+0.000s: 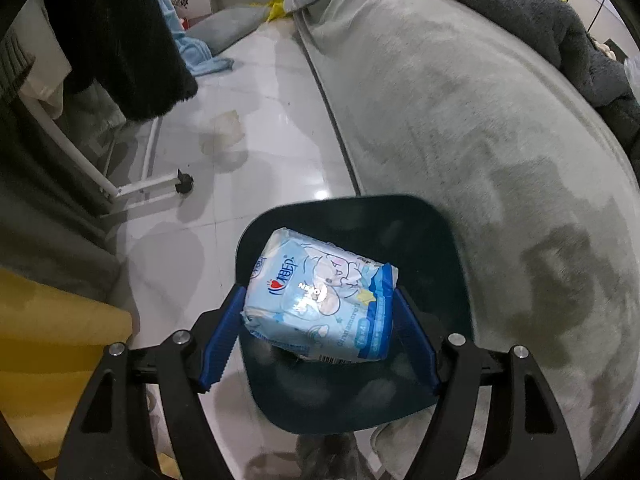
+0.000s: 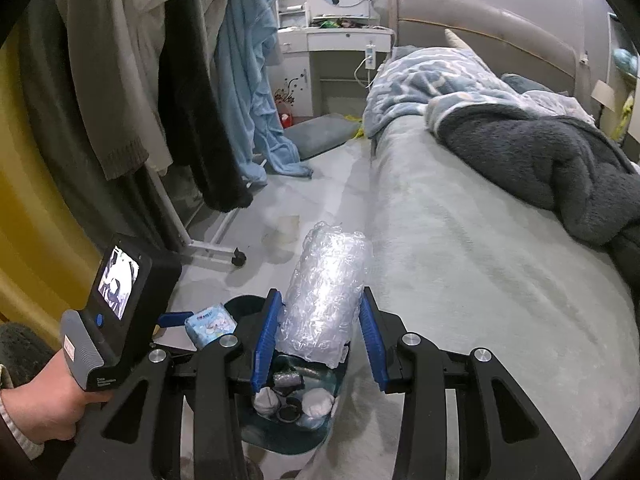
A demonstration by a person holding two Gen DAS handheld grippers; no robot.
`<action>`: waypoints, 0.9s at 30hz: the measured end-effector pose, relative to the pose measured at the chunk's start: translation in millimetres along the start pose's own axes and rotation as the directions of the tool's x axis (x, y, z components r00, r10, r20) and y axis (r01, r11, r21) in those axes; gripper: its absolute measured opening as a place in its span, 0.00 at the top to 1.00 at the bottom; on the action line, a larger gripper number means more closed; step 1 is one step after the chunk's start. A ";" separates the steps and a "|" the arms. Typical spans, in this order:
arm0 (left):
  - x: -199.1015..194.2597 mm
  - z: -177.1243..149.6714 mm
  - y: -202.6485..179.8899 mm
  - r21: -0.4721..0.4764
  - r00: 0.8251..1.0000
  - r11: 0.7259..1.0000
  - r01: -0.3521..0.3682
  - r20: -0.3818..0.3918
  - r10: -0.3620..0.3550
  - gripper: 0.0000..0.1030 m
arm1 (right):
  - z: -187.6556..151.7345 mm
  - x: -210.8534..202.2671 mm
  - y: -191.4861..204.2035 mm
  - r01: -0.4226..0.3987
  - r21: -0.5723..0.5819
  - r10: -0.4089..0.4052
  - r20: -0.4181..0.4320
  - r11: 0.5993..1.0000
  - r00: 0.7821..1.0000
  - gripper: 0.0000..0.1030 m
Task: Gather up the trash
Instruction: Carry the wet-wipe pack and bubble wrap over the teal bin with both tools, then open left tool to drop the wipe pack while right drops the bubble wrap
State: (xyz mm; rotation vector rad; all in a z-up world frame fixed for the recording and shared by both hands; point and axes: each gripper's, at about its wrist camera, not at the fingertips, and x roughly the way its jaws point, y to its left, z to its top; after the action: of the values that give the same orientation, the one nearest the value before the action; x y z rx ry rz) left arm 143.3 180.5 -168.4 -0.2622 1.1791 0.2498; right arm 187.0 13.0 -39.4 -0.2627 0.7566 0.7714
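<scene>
My left gripper (image 1: 318, 312) is shut on a light blue tissue pack (image 1: 320, 300) with a cartoon print and holds it over the mouth of a dark blue trash bin (image 1: 452, 248) on the floor beside the bed. The pack (image 2: 210, 326) and the left gripper also show in the right wrist view, left of my right gripper. My right gripper (image 2: 320, 320) is shut on a roll of clear bubble wrap (image 2: 326, 292), upright above the same bin (image 2: 256, 304), which holds white crumpled wads and dark bits.
A bed with a grey-green cover (image 1: 460, 128) runs along the right, with dark (image 2: 552, 160) and blue patterned blankets (image 2: 432, 76) on it. A clothes rack on castors (image 1: 184, 184) with hanging clothes stands left. A stain (image 1: 226, 130) marks the tiled floor. A white dresser (image 2: 336, 40) stands at the back.
</scene>
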 end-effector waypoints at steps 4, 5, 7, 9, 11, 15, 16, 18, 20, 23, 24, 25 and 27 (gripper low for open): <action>14.6 -7.5 13.1 -0.019 0.997 0.999 0.032 -0.070 -0.033 0.27 | -1.6 15.8 9.5 -0.017 -0.008 0.017 -0.024 1.000 1.000 0.61; 17.2 -9.7 15.1 -0.022 0.996 0.999 0.035 -0.081 -0.036 0.27 | -3.3 21.7 12.5 -0.025 -0.008 0.024 -0.034 1.000 0.999 0.61; 23.3 -13.1 21.2 -0.028 0.993 0.999 0.043 -0.107 -0.046 0.27 | -5.3 30.2 17.1 -0.036 -0.010 0.035 -0.051 0.999 0.998 0.61; 28.2 -16.3 27.3 -0.034 0.990 0.998 0.048 -0.128 -0.052 0.27 | -8.6 41.1 23.1 -0.046 -0.017 0.045 -0.071 0.999 0.996 0.61; 31.9 -19.5 34.5 -0.044 0.988 0.998 0.050 -0.146 -0.056 0.26 | -12.8 52.2 28.6 -0.055 -0.024 0.052 -0.096 0.998 0.994 0.61; 36.1 -24.9 45.8 -0.061 0.981 0.996 0.070 -0.175 -0.079 0.25 | -20.4 73.9 37.1 -0.069 -0.038 0.063 -0.148 0.997 0.987 0.61; 37.3 -26.5 47.6 -0.061 0.979 0.995 0.079 -0.184 -0.089 0.23 | -22.1 77.4 37.8 -0.070 -0.040 0.063 -0.158 0.997 0.985 0.61; 37.5 -29.1 49.7 -0.056 0.975 0.994 0.097 -0.193 -0.106 0.22 | -26.5 85.3 38.3 -0.072 -0.043 0.063 -0.182 0.996 0.981 0.61; 36.3 -29.4 50.7 -0.053 0.973 0.992 0.118 -0.193 -0.126 0.18 | -30.1 92.5 39.6 -0.072 -0.047 0.061 -0.205 0.996 0.977 0.61; 31.1 -29.0 51.1 -0.050 0.973 0.989 0.138 -0.179 -0.145 0.16 | -35.1 102.2 40.7 -0.071 -0.051 0.057 -0.234 0.996 0.971 0.61; 28.8 -28.1 51.5 -0.050 0.973 0.988 0.144 -0.172 -0.151 0.16 | -37.8 105.8 40.0 -0.072 -0.049 0.057 -0.248 0.996 0.967 0.61; 26.9 -27.0 51.8 -0.051 0.974 0.988 0.148 -0.166 -0.154 0.16 | -39.7 108.6 39.7 -0.072 -0.048 0.057 -0.257 0.996 0.965 0.61; 18.7 -24.0 52.9 -0.048 0.978 0.987 0.152 -0.138 -0.158 0.15 | -43.8 114.5 38.7 -0.072 -0.043 0.057 -0.276 0.996 0.960 0.61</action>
State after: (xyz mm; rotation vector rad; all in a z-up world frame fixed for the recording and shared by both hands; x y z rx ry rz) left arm 111.8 223.5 -198.2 -0.4079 1.2877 0.1177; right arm 191.0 80.2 -148.8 -0.4001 1.0114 0.8274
